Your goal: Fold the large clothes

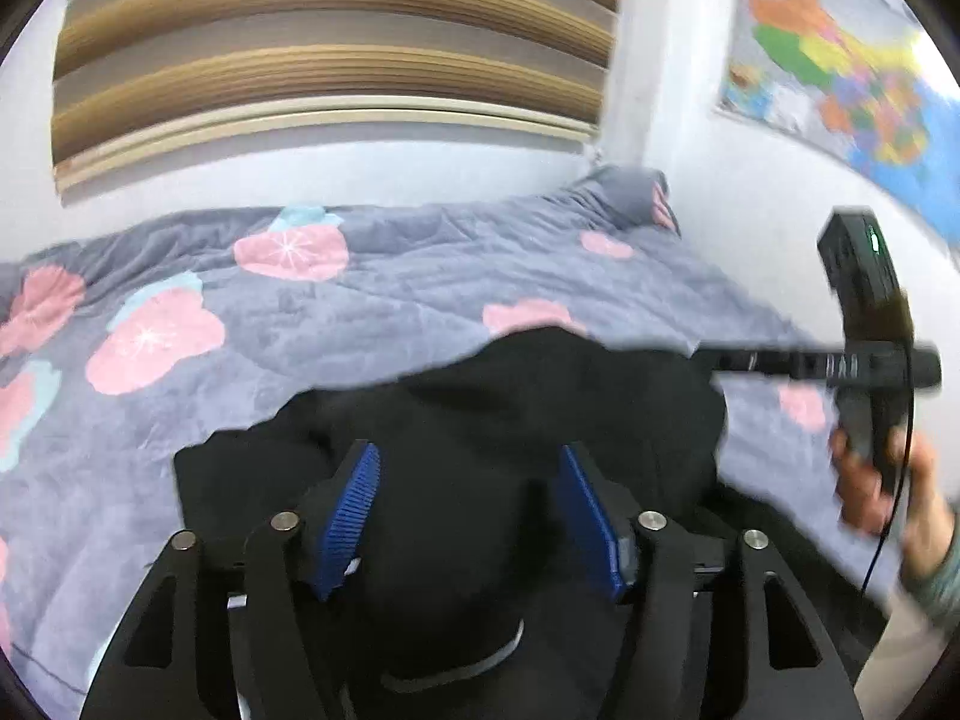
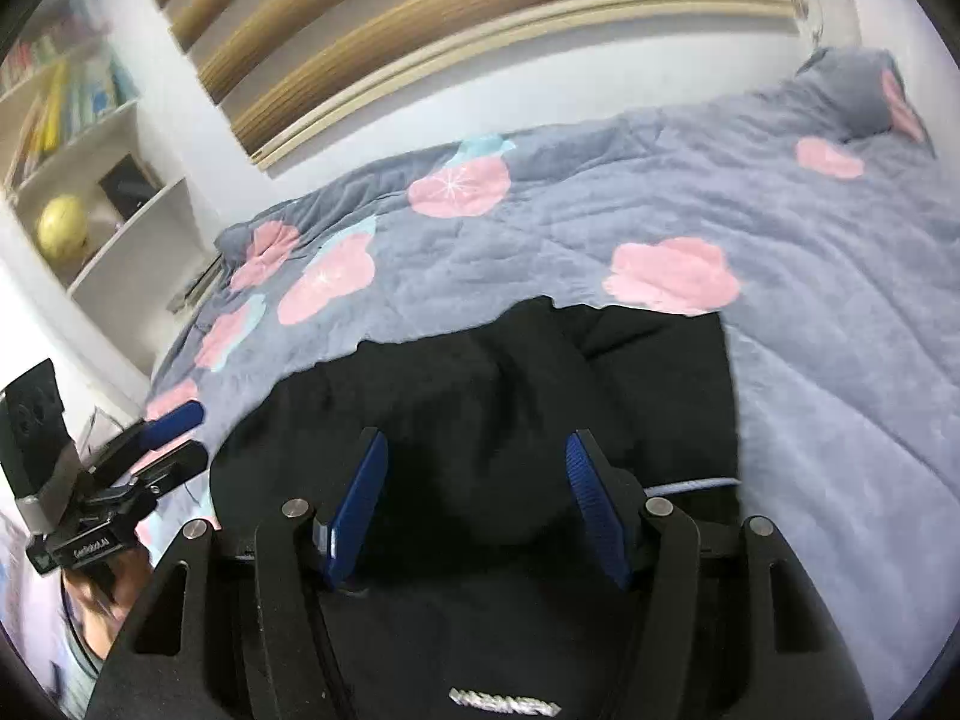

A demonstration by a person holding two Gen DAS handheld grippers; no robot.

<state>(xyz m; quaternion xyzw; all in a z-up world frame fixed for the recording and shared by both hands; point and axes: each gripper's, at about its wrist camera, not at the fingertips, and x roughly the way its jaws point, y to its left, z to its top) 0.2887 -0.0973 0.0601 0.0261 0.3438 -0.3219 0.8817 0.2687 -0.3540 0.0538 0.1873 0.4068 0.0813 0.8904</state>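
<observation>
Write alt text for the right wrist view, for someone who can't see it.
The right gripper, its blue fingers spread open, hangs over a black garment lying on a grey bedspread with pink flowers. At the left edge the left gripper shows, with a white bookshelf behind it.

Garment [image 1: 480, 420] on quilt [image 1: 390, 300], below window [image 1: 336, 48]

Soft even light, fisheye-bent edges, motion blur, perhaps dim
</observation>
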